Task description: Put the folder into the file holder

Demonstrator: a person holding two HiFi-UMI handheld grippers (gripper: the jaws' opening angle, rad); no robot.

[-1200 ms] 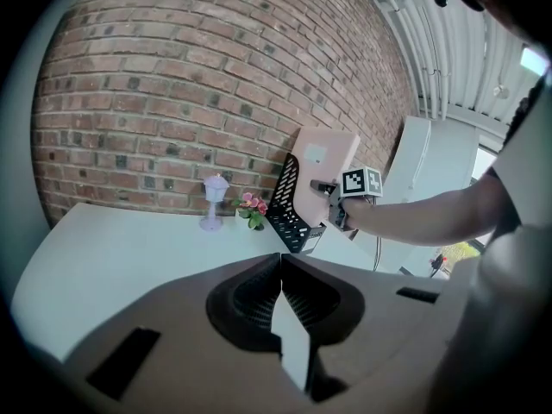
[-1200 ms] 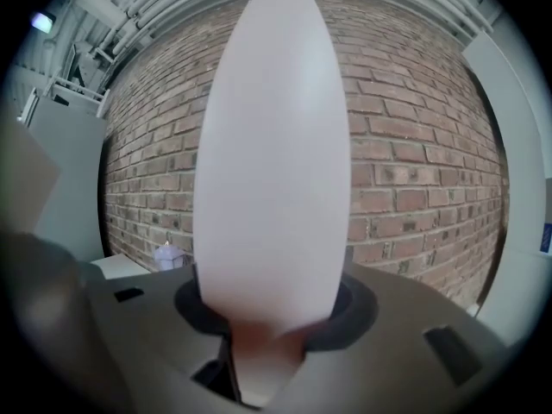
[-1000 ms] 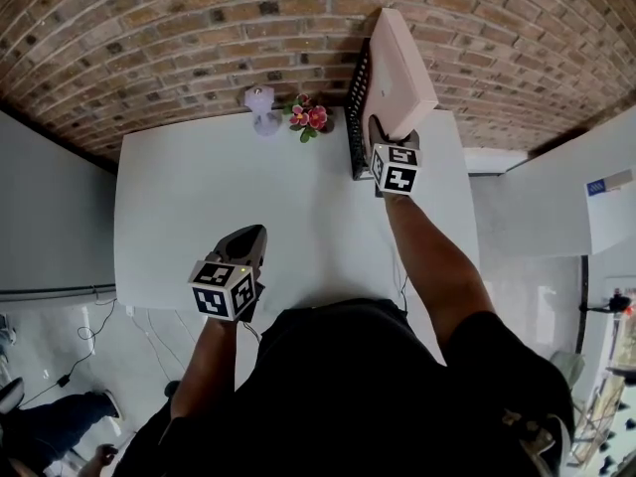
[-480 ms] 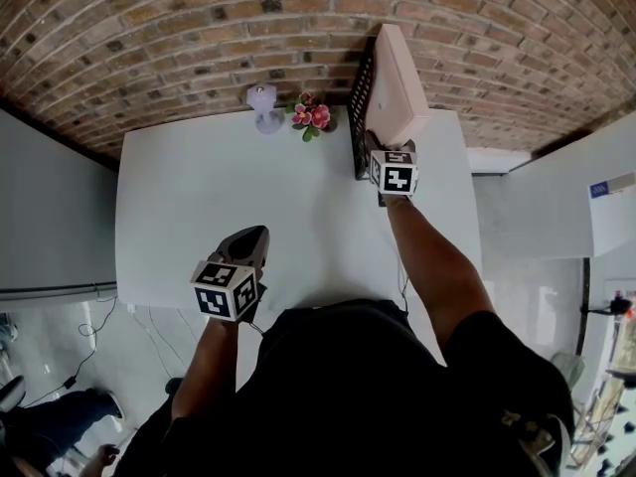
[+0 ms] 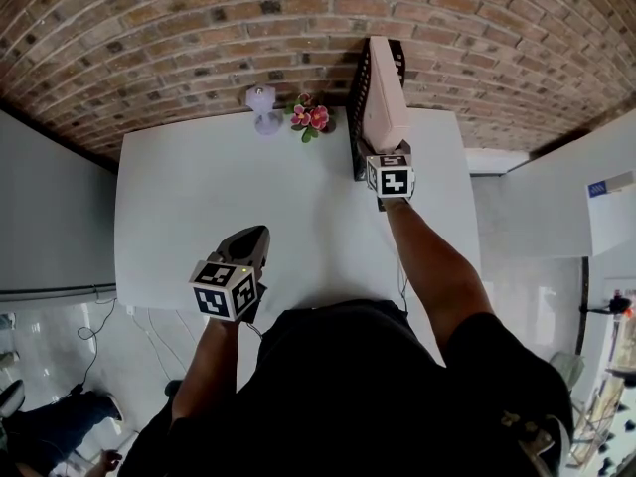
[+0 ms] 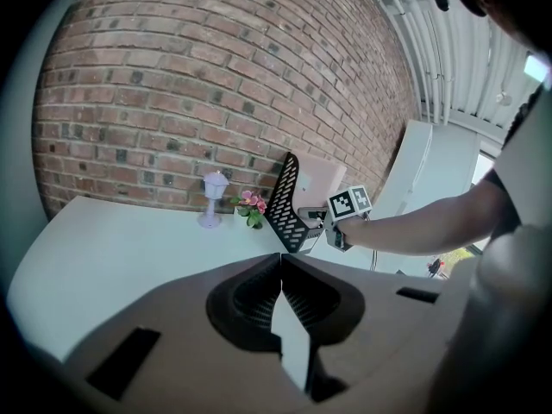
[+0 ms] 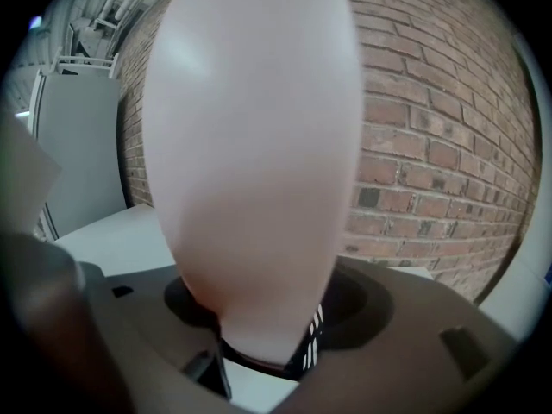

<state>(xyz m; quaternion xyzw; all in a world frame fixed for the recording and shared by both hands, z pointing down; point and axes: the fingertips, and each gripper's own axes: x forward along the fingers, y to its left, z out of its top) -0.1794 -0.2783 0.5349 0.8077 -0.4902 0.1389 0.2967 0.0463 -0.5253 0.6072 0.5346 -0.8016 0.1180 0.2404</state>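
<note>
The pink folder [image 5: 385, 92] stands nearly upright in the black mesh file holder [image 5: 359, 97] at the table's far edge by the brick wall. My right gripper [image 5: 382, 151] is at the folder's near edge. Its jaws have just been opening and stand open, with the folder [image 7: 250, 145] between them and a strip of the holder's mesh [image 7: 314, 339] showing beside it. My left gripper [image 5: 253, 238] hovers over the near left of the white table [image 5: 199, 197], shut and empty. The left gripper view shows the folder [image 6: 321, 179], the holder [image 6: 285, 201] and the right gripper [image 6: 316, 222] from the side.
A small white lamp ornament [image 5: 260, 102] and a bunch of pink flowers [image 5: 311, 116] stand left of the holder against the wall. The table ends just right of the holder, and a white cabinet [image 5: 556, 197] stands beyond. A person's legs [image 5: 50, 430] show on the floor at lower left.
The folder has swung from leaning right to nearly upright and sunk lower into the holder. My right gripper has come down with it. The left gripper has stayed put.
</note>
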